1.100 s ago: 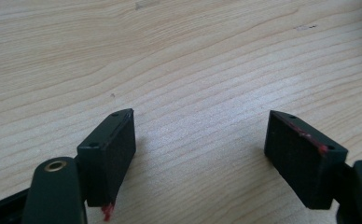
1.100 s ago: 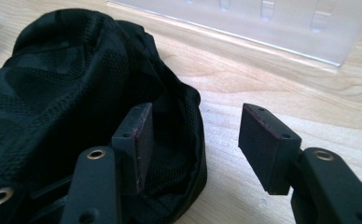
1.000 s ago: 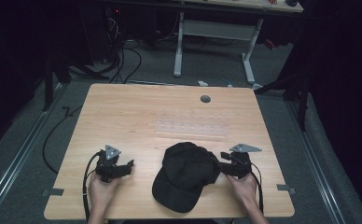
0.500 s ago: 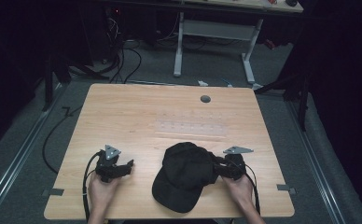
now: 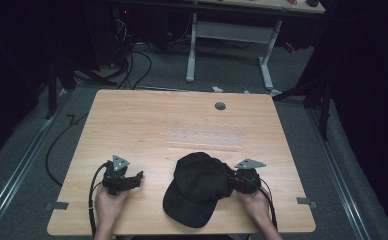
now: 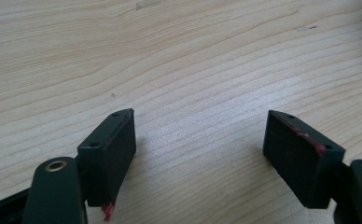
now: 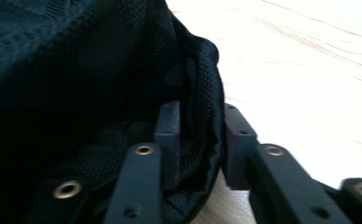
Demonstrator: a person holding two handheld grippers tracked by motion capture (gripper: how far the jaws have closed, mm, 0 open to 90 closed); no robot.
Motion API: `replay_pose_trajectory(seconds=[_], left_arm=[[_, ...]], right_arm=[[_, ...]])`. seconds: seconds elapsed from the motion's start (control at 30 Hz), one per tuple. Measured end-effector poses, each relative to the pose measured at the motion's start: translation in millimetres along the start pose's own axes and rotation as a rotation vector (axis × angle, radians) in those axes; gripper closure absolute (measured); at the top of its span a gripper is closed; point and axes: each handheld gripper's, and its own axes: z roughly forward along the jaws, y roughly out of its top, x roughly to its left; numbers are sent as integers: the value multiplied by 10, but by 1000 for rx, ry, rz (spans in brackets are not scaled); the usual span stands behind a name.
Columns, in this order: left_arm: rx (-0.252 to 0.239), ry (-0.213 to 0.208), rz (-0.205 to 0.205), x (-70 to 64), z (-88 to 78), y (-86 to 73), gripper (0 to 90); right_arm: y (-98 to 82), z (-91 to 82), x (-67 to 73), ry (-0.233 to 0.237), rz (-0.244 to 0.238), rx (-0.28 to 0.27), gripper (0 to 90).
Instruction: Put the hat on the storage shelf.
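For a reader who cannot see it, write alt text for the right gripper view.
The right gripper has its two black jaws closed on the mesh edge of a black cap, one inside the rim and one outside. Pale wooden table lies behind.

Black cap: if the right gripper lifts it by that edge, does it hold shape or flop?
The black cap is mesh fabric, so it will probably sag from the right gripper. Its brim looks stiffer and may hang down. Likely light; the fabric bunched between the jaws should resist slipping.
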Motion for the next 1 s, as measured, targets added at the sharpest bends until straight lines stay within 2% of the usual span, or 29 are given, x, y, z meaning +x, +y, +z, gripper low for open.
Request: replay_pose_trajectory(seconds=[0.03, 0.07, 0.37, 0.5, 0.53, 0.7, 1.0], left_arm=[[0, 0, 0, 0, 0, 0, 256], [-1, 1, -1, -2, 1, -1, 256], [-1, 2, 0, -2, 2, 0, 256], [1, 2, -1, -2, 1, 0, 256], [1, 2, 0, -2, 1, 1, 256], [0, 3, -1, -3, 2, 0, 256], [0, 3, -1, -3, 2, 0, 256]], right_arm=[[0, 5, -8, 3, -8, -4, 811], [0, 8, -11, 5, -10, -5, 823], [14, 25, -37, 13, -39, -23, 848], [33, 2, -52, 30, -33, -51, 848], [61, -37, -59, 35, -37, -75, 848], [141, -146, -93, 49, -38, -125, 849], [257, -290, -163, 54, -43, -166, 850]])
